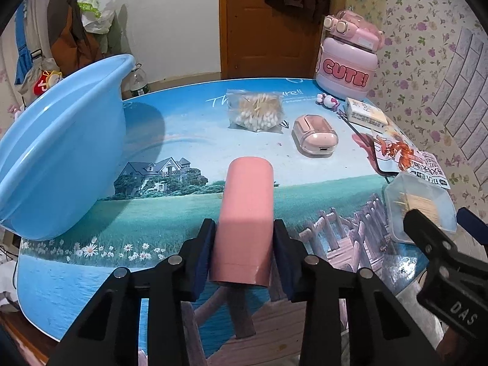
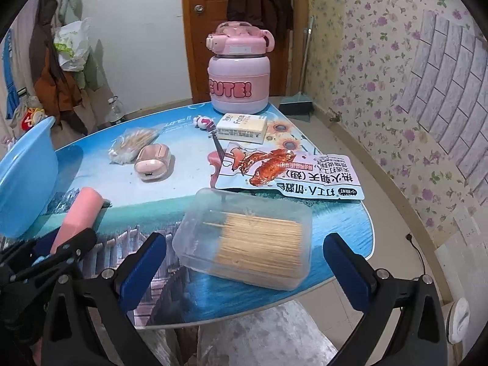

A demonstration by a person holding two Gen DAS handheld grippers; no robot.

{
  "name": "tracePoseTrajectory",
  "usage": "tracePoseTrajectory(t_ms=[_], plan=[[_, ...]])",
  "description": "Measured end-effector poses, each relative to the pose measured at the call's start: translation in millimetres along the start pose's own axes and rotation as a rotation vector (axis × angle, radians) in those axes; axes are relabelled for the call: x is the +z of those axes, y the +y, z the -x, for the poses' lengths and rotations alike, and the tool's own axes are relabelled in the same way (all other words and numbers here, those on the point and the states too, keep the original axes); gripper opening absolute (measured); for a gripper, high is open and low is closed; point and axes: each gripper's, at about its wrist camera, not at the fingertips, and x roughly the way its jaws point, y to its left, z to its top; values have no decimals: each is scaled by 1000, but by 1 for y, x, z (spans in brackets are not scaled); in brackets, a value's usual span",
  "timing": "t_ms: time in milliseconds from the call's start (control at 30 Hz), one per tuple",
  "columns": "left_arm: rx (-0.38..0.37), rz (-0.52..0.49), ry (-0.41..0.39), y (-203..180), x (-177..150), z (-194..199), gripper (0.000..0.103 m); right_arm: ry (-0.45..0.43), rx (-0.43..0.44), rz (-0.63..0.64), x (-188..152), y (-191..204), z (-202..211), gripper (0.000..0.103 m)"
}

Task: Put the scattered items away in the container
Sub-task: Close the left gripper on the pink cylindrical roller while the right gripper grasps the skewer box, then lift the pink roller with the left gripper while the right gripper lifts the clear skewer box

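We are clamping the pink tube point(image 1: 244, 213) in our left gripper point(image 1: 244, 256), held by its near end only, so it could tip out on the swing to the blue basin point(image 1: 61, 152) at ten o'clock. Our right gripper point(image 2: 244, 262) is spreading wide around the clear toothpick box point(image 2: 244, 238), not yet touching; the slick plastic could skid off the counter point(image 2: 335, 228) edge. Farther on, the snack packet point(image 2: 289, 174) is showing Chinese print, the small carton point(image 2: 244, 126) is reading "Face", and the pink jar point(image 2: 239, 85) at twelve o'clock is saying "CUTE!".
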Motion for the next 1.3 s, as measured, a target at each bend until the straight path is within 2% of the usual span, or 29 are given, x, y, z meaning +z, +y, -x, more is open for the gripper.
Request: tracePoseTrajectory(t_ms=[233,633,733,1000,1033,1167,1300], plan=[[-17,-6,-12,1,-2,1,36,-14,-101,-35,2,4,2,103],[-59,-10,-22,7,-3,2,36,53,-131,-129,0,1,-16,103],[-66,-11,-22,8,-3,3,36,73,-115,-180,-1,-4,-23,103],[-65,-11,-21,10,-3,3,37,55,-75,-221,-3,-10,-24,101],[-64,-11,-21,10,-3,3,37,51,-59,-215,-4,-10,-24,98],[-56,-15,-16,9,-4,4,37,46,-19,-172,-5,-9,-22,98],[-45,-21,-10,8,-6,5,37,46,87,-86,-7,-7,-20,98]])
